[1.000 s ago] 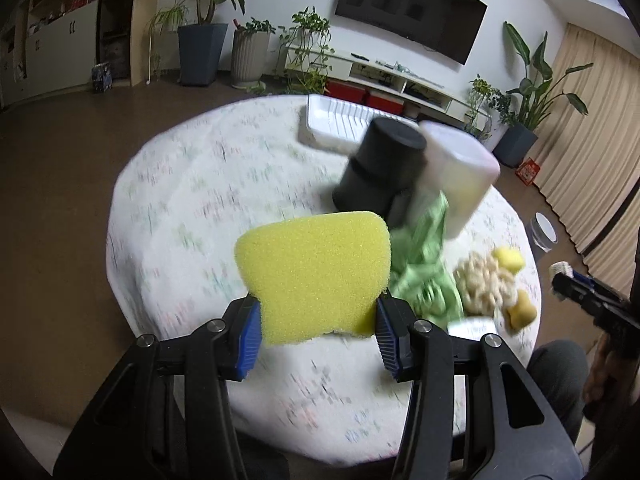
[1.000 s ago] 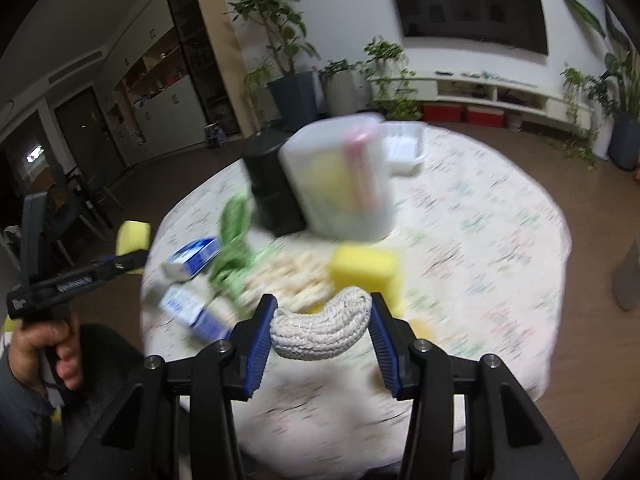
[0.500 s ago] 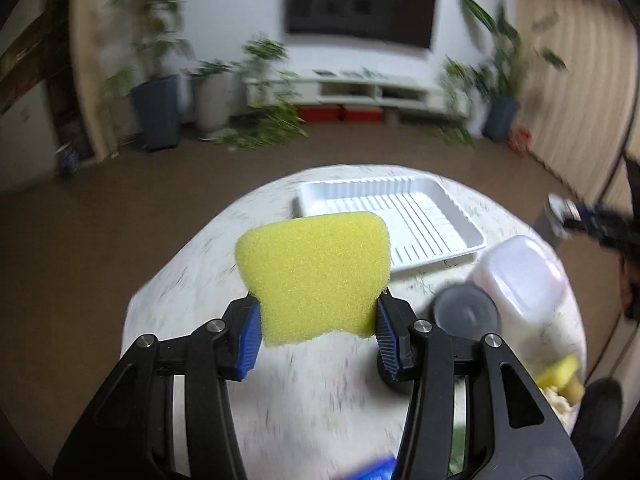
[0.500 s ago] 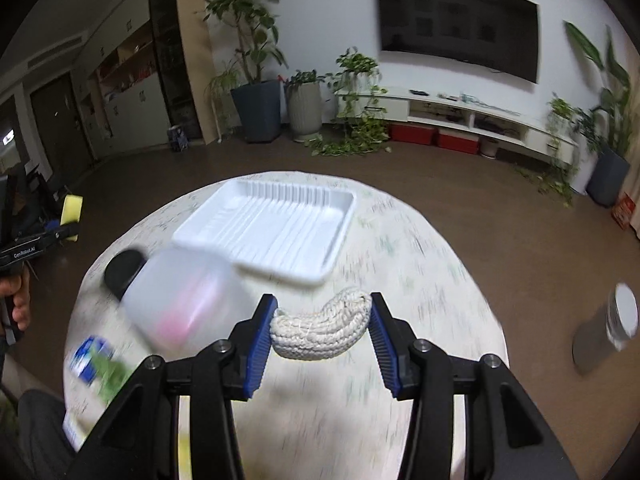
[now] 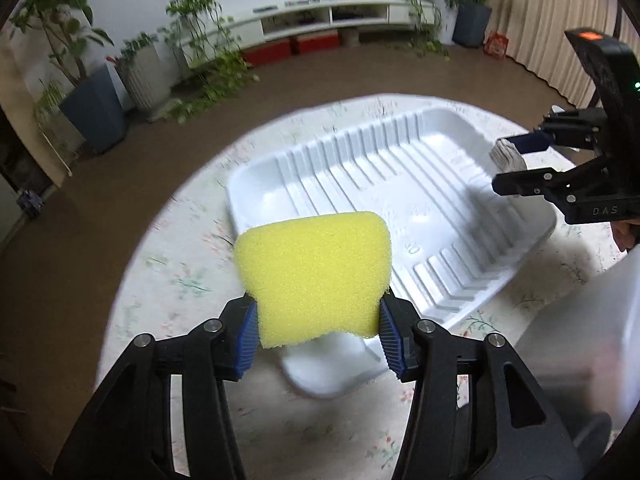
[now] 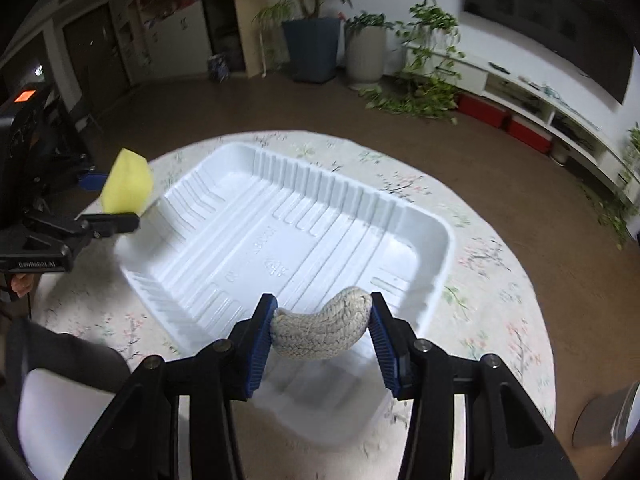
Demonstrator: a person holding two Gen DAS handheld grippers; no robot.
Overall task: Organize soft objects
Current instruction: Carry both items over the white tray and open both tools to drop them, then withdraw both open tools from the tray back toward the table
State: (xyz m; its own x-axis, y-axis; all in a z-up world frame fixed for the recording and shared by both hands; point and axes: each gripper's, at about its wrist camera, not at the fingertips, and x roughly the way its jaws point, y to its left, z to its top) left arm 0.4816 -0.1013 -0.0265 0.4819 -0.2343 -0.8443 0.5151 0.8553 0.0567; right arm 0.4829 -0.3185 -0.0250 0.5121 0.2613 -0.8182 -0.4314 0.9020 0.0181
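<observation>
Two grippers are seen, each clamped on a soft thing above the tray (image 6: 436, 240). The left gripper (image 5: 318, 330) is closed on a yellow sponge (image 5: 314, 274), which is pinched by its lower edge between the blue pads (image 5: 246, 334). The sponge is held upright, its broad face turned to the camera and its long axis running across from pad to pad. Its surface is porous, its upper corners are rounded, and its lower edge is squeezed inward at the pads. It is held over the tray's near corner.

The right gripper (image 6: 322, 334) is closed on a knitted roll (image 6: 320, 332), off-white and ribbed like rope. The roll is laid crosswise between the pads (image 6: 262, 334), bent into an arch with its right end raised. It is held over the near rim of the tray.

The tray is white plastic with ribbed walls and floor, and it is set on a round table (image 6: 500, 280) under a floral cloth. A pale container (image 5: 592, 328) at the right edge of the left view is blurred and cut off. From the right view, only one side of the sponge can be made out, and the left gripper's far finger is hidden behind it. In the left view, most of the roll is hidden by the right gripper.
</observation>
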